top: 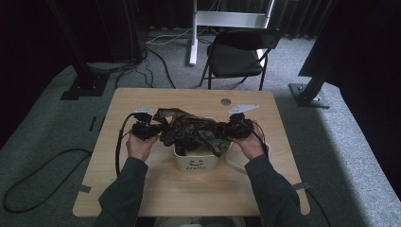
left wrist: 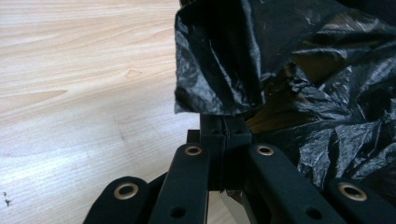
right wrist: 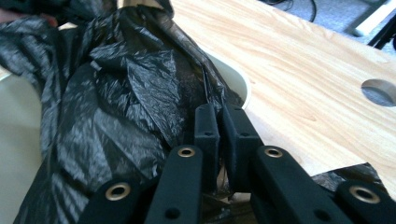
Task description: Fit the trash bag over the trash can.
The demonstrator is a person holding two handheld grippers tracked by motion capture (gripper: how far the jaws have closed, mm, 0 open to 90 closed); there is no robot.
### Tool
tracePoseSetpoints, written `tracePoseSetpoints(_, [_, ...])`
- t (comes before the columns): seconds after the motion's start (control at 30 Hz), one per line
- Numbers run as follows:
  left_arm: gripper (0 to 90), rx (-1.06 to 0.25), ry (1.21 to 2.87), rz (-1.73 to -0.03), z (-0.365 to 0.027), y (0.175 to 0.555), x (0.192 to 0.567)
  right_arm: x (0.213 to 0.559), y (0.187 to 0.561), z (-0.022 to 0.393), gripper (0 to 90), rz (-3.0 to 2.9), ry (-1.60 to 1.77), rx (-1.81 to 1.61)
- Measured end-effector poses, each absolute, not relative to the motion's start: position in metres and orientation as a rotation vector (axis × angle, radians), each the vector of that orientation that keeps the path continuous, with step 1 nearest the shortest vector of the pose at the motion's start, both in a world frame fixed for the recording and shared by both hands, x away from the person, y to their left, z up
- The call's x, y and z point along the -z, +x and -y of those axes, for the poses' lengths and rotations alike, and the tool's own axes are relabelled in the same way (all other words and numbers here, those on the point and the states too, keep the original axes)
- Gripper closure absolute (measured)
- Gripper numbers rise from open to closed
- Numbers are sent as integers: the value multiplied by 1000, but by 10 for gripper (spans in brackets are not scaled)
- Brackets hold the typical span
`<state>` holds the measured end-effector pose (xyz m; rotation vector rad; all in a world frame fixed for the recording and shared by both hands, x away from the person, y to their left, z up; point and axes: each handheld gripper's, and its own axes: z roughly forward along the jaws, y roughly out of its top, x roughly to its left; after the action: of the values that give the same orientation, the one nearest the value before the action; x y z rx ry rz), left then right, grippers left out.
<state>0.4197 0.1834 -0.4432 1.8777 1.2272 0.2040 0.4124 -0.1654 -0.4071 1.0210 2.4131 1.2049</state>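
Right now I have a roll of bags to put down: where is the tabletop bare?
Free: the near strip of table between the sleeves and in front of the white bin, and the far edge by the round hole. Crowded: the middle, where the black bag spreads over the bin, pinched by the left gripper and right gripper.

Crinkled glossy black plastic bag [top: 194, 131], brownish where light passes through; cream-white round plastic bin [top: 196, 161] beneath bag, small dark lettering on front; pale wood-grain tabletop [top: 189, 189] under bin, round grey cap beyond bin; matte black left gripper [left wrist: 224, 128], brass-coloured rivets; matte black right gripper [right wrist: 220, 122], same rivets; dark grey-green sleeves [top: 124, 189]; grey carpet around table
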Motion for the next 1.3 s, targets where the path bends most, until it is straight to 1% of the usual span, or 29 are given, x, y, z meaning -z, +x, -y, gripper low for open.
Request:
tracePoseSetpoints(0.13, [898,-190,1883,-1231,-184,419,446,404,420,164,898,-2383,1044,-1171])
tracePoseSetpoints(0.4, [897,-170,1899,-1230,-181,418,451,406,437,159,900,-2378,1064,-1113])
tracePoseSetpoints(0.6, [897,-142,1912,-1224,-180,416,454,418,455,160,900,-2385,1136,-1086])
tracePoseSetpoints(0.9, [895,-82,1916,-1244,-182,410,470,428,457,160,894,-2435,1164,-980])
tracePoseSetpoints(0.97, [894,-75,1905,-1245,-184,409,471,426,455,163,855,-2428,1170,-986])
tracePoseSetpoints(1.0, [892,-73,1897,-1246,-185,409,471,425,453,165,805,-2417,1165,-994])
tracePoseSetpoints(1.13, [889,-69,1883,-1232,-186,407,469,416,445,173,712,-2382,1155,-1031])
tracePoseSetpoints(1.17, [889,-69,1883,-1232,-186,407,469,416,445,173,712,-2382,1155,-1031])
tracePoseSetpoints(1.2, [889,-68,1879,-1216,-187,405,466,406,437,180,678,-2347,1149,-1069])
tracePoseSetpoints(1.3, [889,-65,1873,-1211,-186,403,464,394,428,187,650,-2321,1135,-1109])
